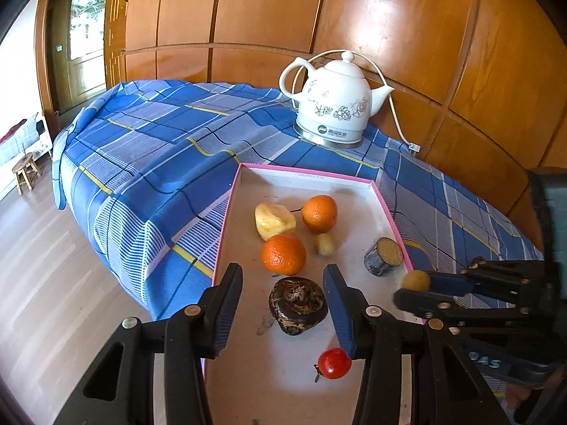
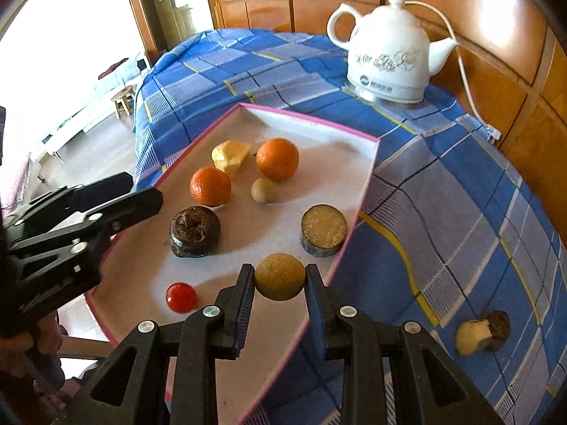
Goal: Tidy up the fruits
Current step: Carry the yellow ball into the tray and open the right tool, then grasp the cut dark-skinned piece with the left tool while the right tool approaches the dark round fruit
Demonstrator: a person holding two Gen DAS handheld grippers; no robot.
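A pink-rimmed white tray lies on the blue plaid cloth. It holds two oranges, a yellow fruit piece, a small tan fruit, a dark water chestnut, a cut dark-skinned piece and a red cherry tomato. My right gripper is shut on a round tan fruit over the tray's right edge; it also shows in the left wrist view. My left gripper is open above the water chestnut.
A white ceramic kettle with a cord stands at the back of the cloth by the wooden wall. A half-peeled water chestnut lies on the cloth right of the tray. The table's left edge drops to the floor.
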